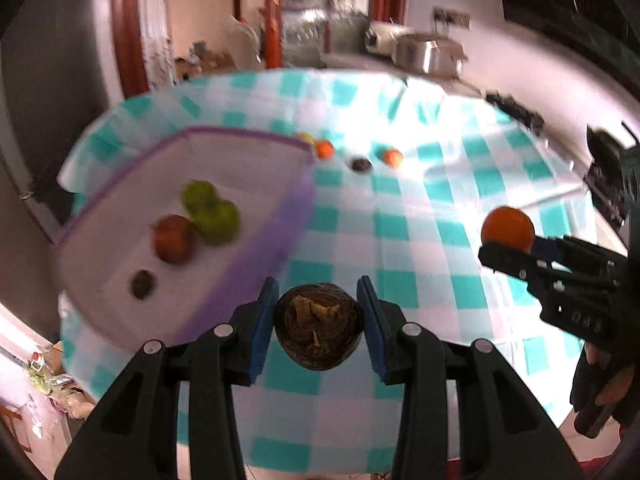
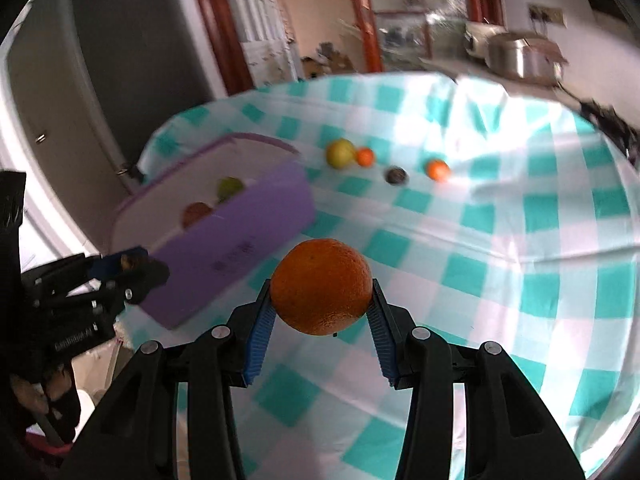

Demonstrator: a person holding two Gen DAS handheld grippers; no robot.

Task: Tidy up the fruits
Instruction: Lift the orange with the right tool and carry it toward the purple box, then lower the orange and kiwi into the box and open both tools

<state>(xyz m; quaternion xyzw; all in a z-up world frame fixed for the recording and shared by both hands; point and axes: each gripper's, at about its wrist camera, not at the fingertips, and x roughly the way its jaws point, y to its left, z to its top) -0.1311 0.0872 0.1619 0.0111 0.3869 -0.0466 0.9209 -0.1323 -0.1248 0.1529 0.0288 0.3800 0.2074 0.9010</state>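
Left hand-held gripper [image 1: 319,328]: both blue pads pressed against a dark brown fruit [image 1: 319,327], gripped at its sides. The fruit sits squarely between the fingertips, its torn top showing yellowish flesh. It is held in the air above the near part of the desk [image 1: 440,208], just right of the purple bin [image 1: 280,232].

Right hand-held gripper [image 2: 322,312]: closed on an orange [image 2: 320,286], pads touching its left and right flanks. The orange rides at the fingertips, clear of the checkered cloth below. In the left wrist view the same orange [image 1: 508,228] appears at far right, well apart from the dark fruit.

Bin contents, left wrist view: two green fruits [image 1: 212,212] touching each other, a reddish-brown fruit [image 1: 174,239] just beside them on the near side, and a small dark fruit [image 1: 142,284] nearer still, apart from the rest. Edges blurred.

Loose on the desk, far side, right wrist view: a yellow-green fruit [image 2: 340,153] touching or just beside a small orange fruit [image 2: 365,157]; further right a small dark fruit [image 2: 396,175], then another small orange fruit [image 2: 437,169]. All lie beyond the bin's far right corner, well apart from both hand-held grippers.
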